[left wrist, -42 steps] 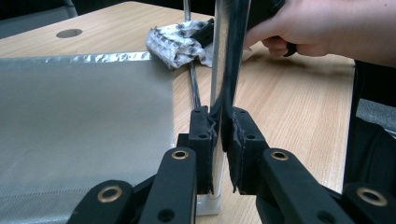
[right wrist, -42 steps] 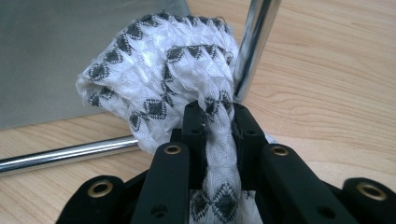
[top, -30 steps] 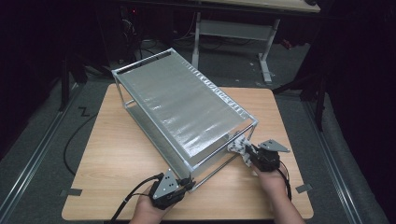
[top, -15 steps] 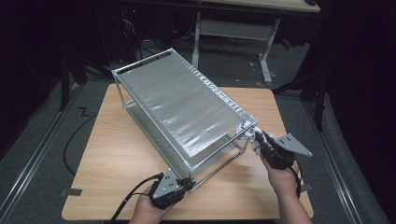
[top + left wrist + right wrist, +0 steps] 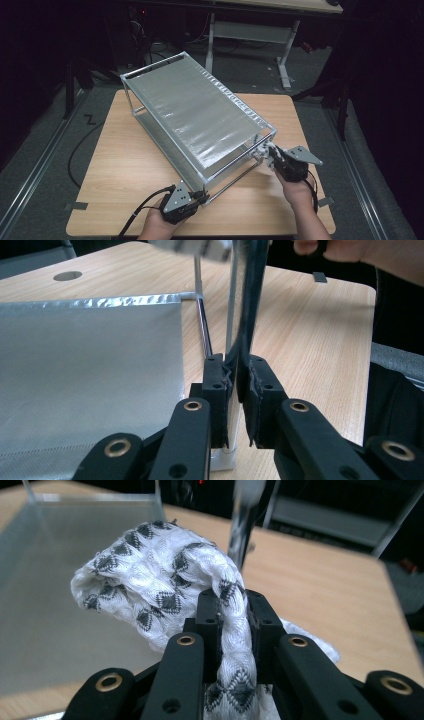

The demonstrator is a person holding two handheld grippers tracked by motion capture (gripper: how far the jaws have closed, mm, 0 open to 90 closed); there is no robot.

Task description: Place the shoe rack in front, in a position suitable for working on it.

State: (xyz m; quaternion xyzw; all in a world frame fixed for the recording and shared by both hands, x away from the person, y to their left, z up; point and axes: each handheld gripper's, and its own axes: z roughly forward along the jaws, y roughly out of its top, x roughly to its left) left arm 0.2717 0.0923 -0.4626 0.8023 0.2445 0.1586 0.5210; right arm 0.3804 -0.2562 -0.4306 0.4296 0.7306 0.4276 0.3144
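A metal-frame rack (image 5: 195, 120) with two silver fabric shelves stands slantwise on the wooden table (image 5: 125, 165). My left gripper (image 5: 200, 194) is at the rack's near corner, shut on its upright post (image 5: 231, 315); in the left gripper view the left gripper (image 5: 235, 380) has the post clamped between its jaws, beside the lower shelf (image 5: 85, 370). My right gripper (image 5: 267, 152) is at the rack's right corner, shut on a white cloth (image 5: 261, 150) with black diamond marks. The right gripper view has that cloth (image 5: 150, 575) bunched above the right gripper (image 5: 235, 610), in front of a shelf.
A desk frame (image 5: 250, 30) stands on the dark floor behind the table. A cable (image 5: 75, 155) lies on the floor at left. The other hand (image 5: 350, 252) is at the top right of the left gripper view. The tabletop has a round hole (image 5: 67, 275).
My right gripper, with the cloth in it, has shifted a little to the right and farther from me along the rack's right corner. The left gripper and the rack have stayed put.
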